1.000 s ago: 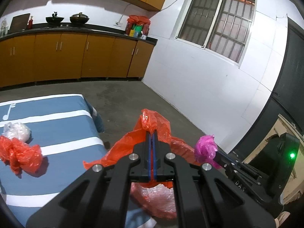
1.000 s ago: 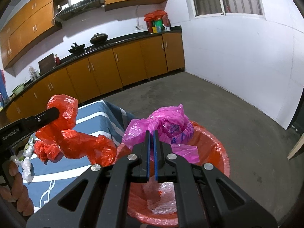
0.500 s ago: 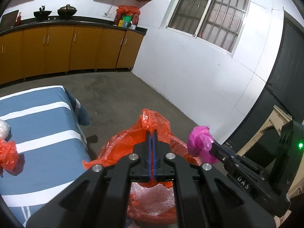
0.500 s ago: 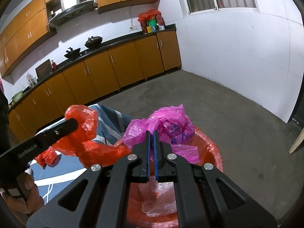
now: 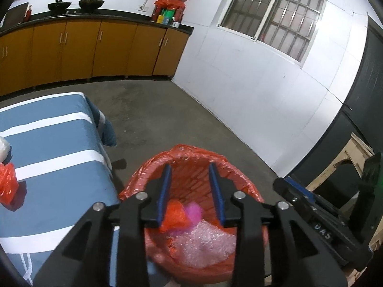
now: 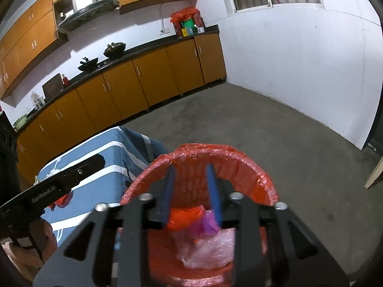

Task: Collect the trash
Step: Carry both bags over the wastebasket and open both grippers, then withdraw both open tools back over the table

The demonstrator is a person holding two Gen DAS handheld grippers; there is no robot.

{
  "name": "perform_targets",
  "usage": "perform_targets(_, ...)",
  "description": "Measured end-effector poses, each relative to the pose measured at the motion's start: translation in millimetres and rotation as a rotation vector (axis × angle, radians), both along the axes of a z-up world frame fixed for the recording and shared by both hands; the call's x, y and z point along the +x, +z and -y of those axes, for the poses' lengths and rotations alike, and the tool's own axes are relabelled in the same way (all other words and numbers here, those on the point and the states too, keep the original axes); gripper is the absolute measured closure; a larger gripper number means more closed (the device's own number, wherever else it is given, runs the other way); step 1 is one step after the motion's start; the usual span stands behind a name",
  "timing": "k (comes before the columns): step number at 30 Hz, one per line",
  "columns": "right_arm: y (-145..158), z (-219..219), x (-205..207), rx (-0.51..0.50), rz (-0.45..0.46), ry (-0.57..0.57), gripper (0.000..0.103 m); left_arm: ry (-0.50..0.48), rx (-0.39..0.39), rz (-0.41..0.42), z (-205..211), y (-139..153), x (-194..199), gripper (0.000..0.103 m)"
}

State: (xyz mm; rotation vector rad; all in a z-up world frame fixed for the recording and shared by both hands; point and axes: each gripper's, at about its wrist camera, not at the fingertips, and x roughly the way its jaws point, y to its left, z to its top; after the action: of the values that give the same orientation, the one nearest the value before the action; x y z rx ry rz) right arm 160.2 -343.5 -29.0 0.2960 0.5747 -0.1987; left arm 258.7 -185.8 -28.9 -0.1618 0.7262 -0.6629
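Observation:
A red-lined waste basket [image 5: 191, 157] [image 6: 239, 157] stands on the floor beside the table. Inside it lie a crumpled red bag [image 5: 174, 215] [image 6: 184, 217], a pink bag [image 5: 195, 211] [image 6: 209, 223] and clear bubble wrap [image 5: 205, 244] [image 6: 205, 246]. My left gripper [image 5: 190, 179] is open and empty above the basket. My right gripper [image 6: 190, 179] is open and empty above it too. The left gripper shows at the left of the right wrist view [image 6: 64, 181]; the right one at the right of the left wrist view [image 5: 318, 217].
The table with a blue and white striped cloth [image 5: 55, 157] [image 6: 105, 148] holds another red bag [image 5: 7, 184] and a white wad [image 5: 3, 146] at its left. Orange kitchen cabinets [image 5: 79, 47] line the far wall. Bare concrete floor [image 6: 275, 131] lies beyond the basket.
Both grippers opened. The red bag dropped from the left gripper and the pink bag from the right one; both now lie in the basket.

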Motion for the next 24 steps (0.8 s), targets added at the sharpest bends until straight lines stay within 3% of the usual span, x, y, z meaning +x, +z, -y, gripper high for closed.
perform_targets(5,4.5,-10.2,3.8,-0.037,0.007,0.024,0.071,0.074,0.027,0.029,-25.9,-1.3,-0.9,0.054)
perform_targets(8,7.0,-29.9,11.0,-0.050,0.016,0.069,0.061,0.157,0.049,0.053,-59.4,-2.2,-2.8,0.049)
perform_targets(11,6.2,-59.1,24.1,-0.064,0.013,0.139,0.058,0.254,0.076,0.079,-99.0,-3.7,-6.0,0.043)
perform_targets(24,-18.2,-207.8,103.1,-0.060,0.009,0.421,0.022,0.701,0.276,0.182,-276.1,-13.5,-28.0,0.025)
